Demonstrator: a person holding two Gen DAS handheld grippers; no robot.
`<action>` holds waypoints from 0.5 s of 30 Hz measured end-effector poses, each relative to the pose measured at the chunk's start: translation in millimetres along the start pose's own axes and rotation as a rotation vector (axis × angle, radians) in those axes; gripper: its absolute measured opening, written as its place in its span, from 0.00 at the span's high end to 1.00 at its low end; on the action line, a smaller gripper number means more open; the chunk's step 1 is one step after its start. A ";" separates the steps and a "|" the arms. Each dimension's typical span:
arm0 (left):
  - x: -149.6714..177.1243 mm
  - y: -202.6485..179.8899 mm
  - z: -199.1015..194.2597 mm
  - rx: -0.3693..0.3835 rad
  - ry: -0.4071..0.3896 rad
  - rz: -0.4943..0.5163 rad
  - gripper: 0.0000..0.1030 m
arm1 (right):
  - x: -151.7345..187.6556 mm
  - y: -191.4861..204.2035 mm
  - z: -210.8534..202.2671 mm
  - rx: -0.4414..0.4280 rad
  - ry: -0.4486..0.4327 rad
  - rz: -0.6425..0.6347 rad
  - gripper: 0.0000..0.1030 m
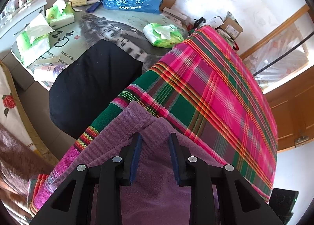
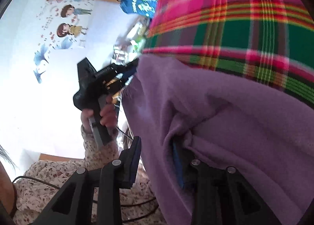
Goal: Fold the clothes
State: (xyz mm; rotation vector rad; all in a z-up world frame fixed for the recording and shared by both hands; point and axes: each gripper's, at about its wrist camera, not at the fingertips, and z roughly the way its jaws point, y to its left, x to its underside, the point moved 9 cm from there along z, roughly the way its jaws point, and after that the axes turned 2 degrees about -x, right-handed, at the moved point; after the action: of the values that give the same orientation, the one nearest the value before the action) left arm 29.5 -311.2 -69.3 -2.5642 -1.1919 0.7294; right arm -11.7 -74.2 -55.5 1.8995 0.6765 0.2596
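- Purple fleece garment (image 1: pixel 157 166) lies on a pink-and-green plaid cloth (image 1: pixel 215 91), spread flat so it can be folded; a black garment (image 1: pixel 94 85) sits beside it on the table (image 1: pixel 109 27).
- Left gripper (image 1: pixel 156 158) points steeply down over a raised fold of fleece; its jaws stand apart either side of it, and I cannot tell whether the pads press.
- Right gripper (image 2: pixel 157 162) has fleece draped across it; jaws apart, one pad half buried, seemingly not clamped.
- The person's left hand (image 2: pixel 102 115) shows in the right view; judged mid-fold.
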 end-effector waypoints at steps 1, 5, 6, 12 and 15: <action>-0.2 0.2 0.0 0.001 0.001 0.000 0.71 | 0.6 3.3 -1.6 -0.004 -0.010 -0.015 0.68; -0.4 0.3 -0.5 0.001 0.000 0.000 0.71 | 9.1 16.8 -11.7 0.002 -0.020 -0.103 0.68; -0.3 0.3 -0.5 0.001 0.000 0.001 0.71 | 11.0 18.3 -13.3 0.005 -0.015 -0.115 0.68; 0.0 0.7 -0.7 0.008 -0.003 0.000 0.72 | 4.1 -1.0 -26.7 0.110 -0.013 -0.070 0.68; 0.1 0.6 -0.9 0.009 -0.004 0.000 0.72 | -8.3 -13.6 -40.7 0.134 -0.054 -0.011 0.68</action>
State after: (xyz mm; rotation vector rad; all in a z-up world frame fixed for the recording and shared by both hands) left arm 30.4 -311.5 -68.9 -2.5567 -1.1876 0.7377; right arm -42.2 -43.5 -49.4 2.0220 0.6821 0.1589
